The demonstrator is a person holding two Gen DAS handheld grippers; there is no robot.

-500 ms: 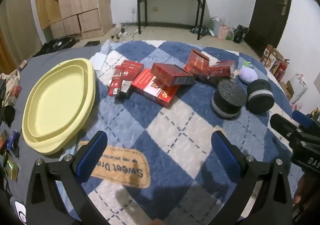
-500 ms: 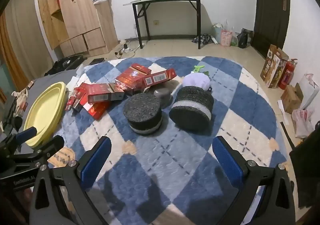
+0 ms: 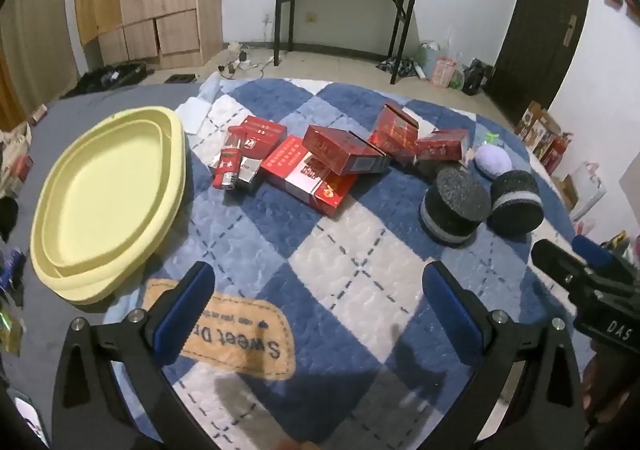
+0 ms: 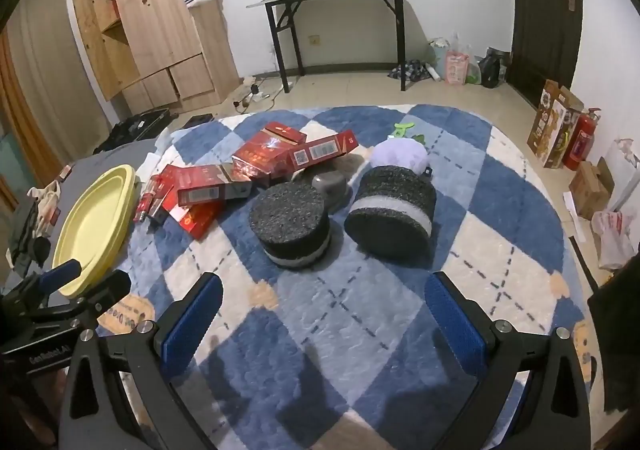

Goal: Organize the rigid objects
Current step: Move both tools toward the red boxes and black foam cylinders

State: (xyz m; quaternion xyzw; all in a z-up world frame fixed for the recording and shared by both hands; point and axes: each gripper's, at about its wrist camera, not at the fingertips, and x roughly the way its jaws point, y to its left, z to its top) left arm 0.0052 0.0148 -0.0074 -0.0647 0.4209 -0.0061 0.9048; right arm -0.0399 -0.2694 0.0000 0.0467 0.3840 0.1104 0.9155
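Several red boxes (image 3: 320, 165) (image 4: 224, 177) lie in a loose heap on the blue and white checked rug (image 3: 360, 262). Two black foam cylinders with a grey band sit to their right: one upright (image 3: 454, 205) (image 4: 292, 226), one tipped on its side (image 3: 516, 201) (image 4: 390, 205). A pale yellow oval tray (image 3: 108, 201) (image 4: 96, 217) rests at the left. My left gripper (image 3: 320, 302) hovers open over bare rug in front of the boxes. In front of the cylinders my right gripper (image 4: 326, 310) is open too, nothing between its fingers.
A purple plush ball (image 3: 493, 162) (image 4: 400, 155) and a grey bowl (image 4: 330, 183) lie behind the cylinders. Small clutter lines the grey surface left of the tray (image 3: 16, 177). A black table (image 4: 332, 1), wooden cabinet (image 4: 160, 29) and dark door stand at the back.
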